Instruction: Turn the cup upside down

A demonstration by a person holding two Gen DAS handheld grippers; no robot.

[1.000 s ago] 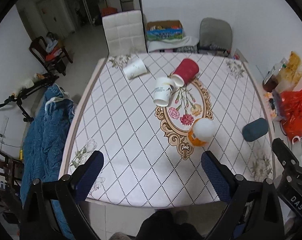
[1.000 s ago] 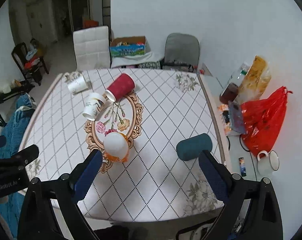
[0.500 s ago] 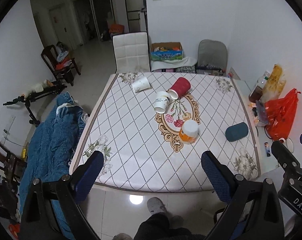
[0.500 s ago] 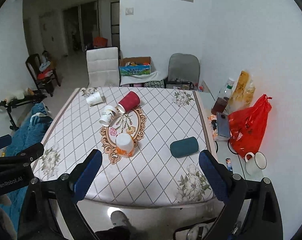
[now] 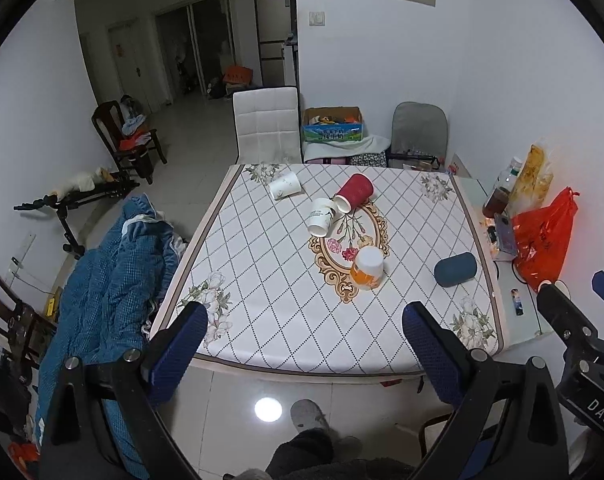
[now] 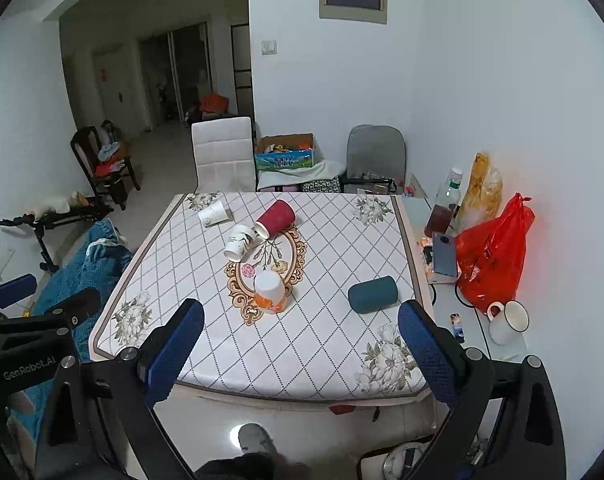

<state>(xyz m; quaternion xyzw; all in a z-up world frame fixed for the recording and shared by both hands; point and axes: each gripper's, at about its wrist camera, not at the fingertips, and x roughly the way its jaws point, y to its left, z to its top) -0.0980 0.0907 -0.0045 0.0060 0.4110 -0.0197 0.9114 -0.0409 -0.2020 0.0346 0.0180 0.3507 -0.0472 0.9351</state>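
Observation:
Several cups are on the patterned table (image 5: 262, 288) (image 6: 222, 340). An orange and white cup (image 5: 367, 268) (image 6: 269, 291) stands upside down near the middle. A dark teal cup (image 5: 455, 269) (image 6: 373, 294) lies on its side at the right. A red cup (image 5: 354, 192) (image 6: 276, 218) and two white paper cups (image 5: 321, 217) (image 5: 284, 191) (image 6: 240, 242) (image 6: 213, 213) lie on their sides further back. My left gripper (image 5: 302, 340) and right gripper (image 6: 300, 338) are both open and empty, held high and well back from the table's near edge.
A white chair (image 5: 266, 126) and a grey chair (image 5: 419, 130) stand behind the table, with a cardboard box (image 5: 333, 124) between them. A side surface at the right holds a red bag (image 6: 491, 260), bottles and a white mug (image 6: 506, 322). Blue bedding (image 5: 102, 280) lies left.
Both grippers have pulled back and up, away from the table; the table and cups now look smaller and further off. The cups have not moved.

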